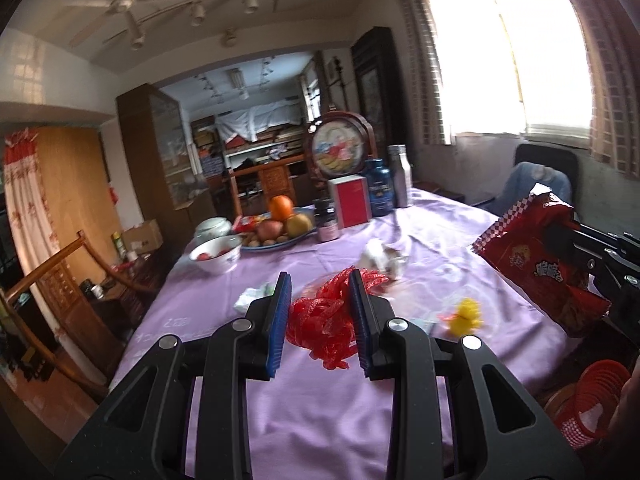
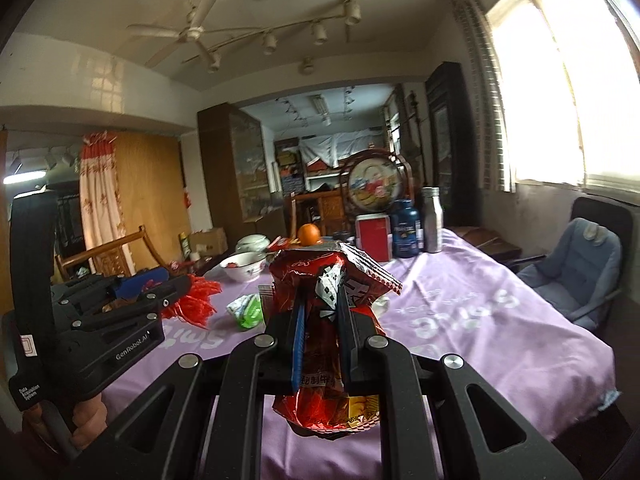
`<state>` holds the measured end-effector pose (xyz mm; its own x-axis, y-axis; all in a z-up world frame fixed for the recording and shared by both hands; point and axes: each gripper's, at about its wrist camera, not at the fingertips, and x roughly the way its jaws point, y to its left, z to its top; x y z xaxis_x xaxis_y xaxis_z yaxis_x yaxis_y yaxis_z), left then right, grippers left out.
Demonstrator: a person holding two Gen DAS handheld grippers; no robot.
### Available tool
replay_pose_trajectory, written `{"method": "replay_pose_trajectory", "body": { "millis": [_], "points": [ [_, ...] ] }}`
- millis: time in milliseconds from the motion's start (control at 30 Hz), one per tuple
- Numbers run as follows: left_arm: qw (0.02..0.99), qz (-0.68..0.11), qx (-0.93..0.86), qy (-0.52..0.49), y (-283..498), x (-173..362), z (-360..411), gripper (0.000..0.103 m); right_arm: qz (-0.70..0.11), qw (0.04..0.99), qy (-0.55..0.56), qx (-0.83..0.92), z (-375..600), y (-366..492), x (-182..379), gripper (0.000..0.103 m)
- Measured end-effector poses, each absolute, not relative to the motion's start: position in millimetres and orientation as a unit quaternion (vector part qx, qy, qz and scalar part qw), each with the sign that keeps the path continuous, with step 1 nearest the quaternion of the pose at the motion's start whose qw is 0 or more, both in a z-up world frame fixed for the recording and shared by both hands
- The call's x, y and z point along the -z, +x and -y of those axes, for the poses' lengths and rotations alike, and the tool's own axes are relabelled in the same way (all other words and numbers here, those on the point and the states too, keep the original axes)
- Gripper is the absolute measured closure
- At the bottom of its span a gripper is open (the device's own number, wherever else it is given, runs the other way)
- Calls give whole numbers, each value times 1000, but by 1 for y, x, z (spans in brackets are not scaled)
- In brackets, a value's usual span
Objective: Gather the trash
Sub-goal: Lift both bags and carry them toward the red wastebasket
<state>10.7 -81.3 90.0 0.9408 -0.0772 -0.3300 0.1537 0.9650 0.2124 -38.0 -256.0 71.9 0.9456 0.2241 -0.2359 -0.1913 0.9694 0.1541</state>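
Your left gripper (image 1: 320,320) is clamped on a wad of red mesh netting (image 1: 324,328), held above the purple tabletop (image 1: 320,420). Your right gripper (image 2: 322,336) is squeezing a red snack bag (image 2: 332,280), its open foil mouth sticking up at 12 o'clock. From the left wrist view that bag shows at 3 o'clock. Still lying on the tabletop: a crumpled white wrapper (image 1: 382,260) at 12 o'clock past the netting, a yellow scrap (image 1: 466,316) at 2 o'clock, and a green-white wrapper (image 2: 246,310).
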Motion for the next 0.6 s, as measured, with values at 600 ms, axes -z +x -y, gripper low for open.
{"method": "replay_pose_trajectory", "body": {
  "millis": [600],
  "points": [
    [931, -173, 266, 179, -21, -59, 252, 73, -115, 982, 138, 64, 401, -127, -24, 89]
  ]
}}
